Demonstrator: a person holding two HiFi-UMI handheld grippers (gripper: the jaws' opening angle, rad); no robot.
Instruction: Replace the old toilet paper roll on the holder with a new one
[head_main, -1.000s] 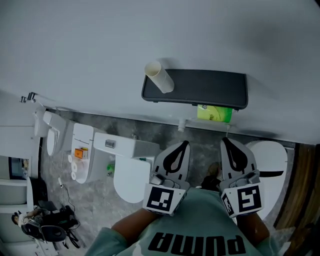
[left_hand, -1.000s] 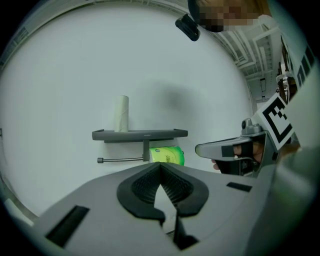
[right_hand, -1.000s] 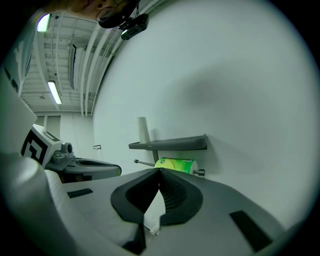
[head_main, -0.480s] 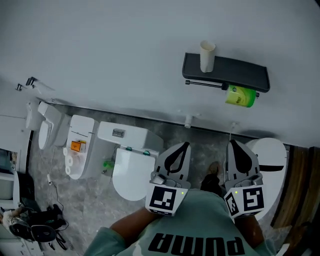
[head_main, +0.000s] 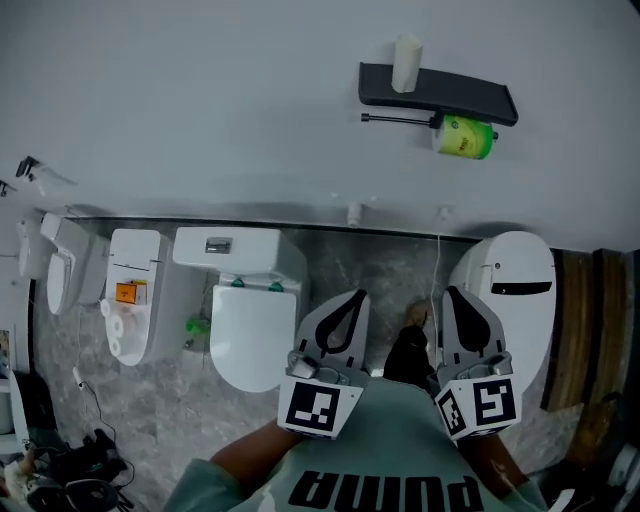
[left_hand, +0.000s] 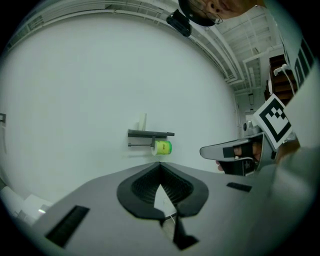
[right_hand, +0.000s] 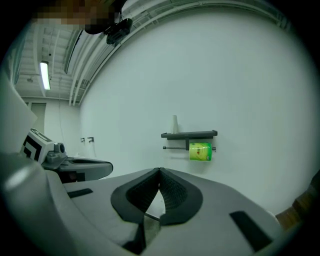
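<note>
A dark wall holder (head_main: 455, 92) carries a bare cardboard tube (head_main: 405, 62) standing upright on its shelf. A green-wrapped toilet roll (head_main: 465, 137) hangs on the rod below. Both grippers are held close to the person's chest, well short of the wall. My left gripper (head_main: 352, 294) is shut and empty, and so is my right gripper (head_main: 455, 292). In the left gripper view the holder (left_hand: 151, 133), tube (left_hand: 145, 120) and green roll (left_hand: 162, 147) show small beyond the closed tips (left_hand: 160, 165). The right gripper view shows the holder (right_hand: 189, 134) and roll (right_hand: 200, 151) past its closed tips (right_hand: 159, 171).
Below the wall stand a white toilet (head_main: 248, 335), a second white unit (head_main: 130, 295) with spare rolls beside it at the left, and a rounded white fixture (head_main: 505, 285) at the right. A wooden panel (head_main: 585, 340) lines the right edge. The floor is grey stone.
The holder has shrunk and shifted up and right in the head view: the person and both grippers have drawn back from the wall. Both grippers stayed shut.
</note>
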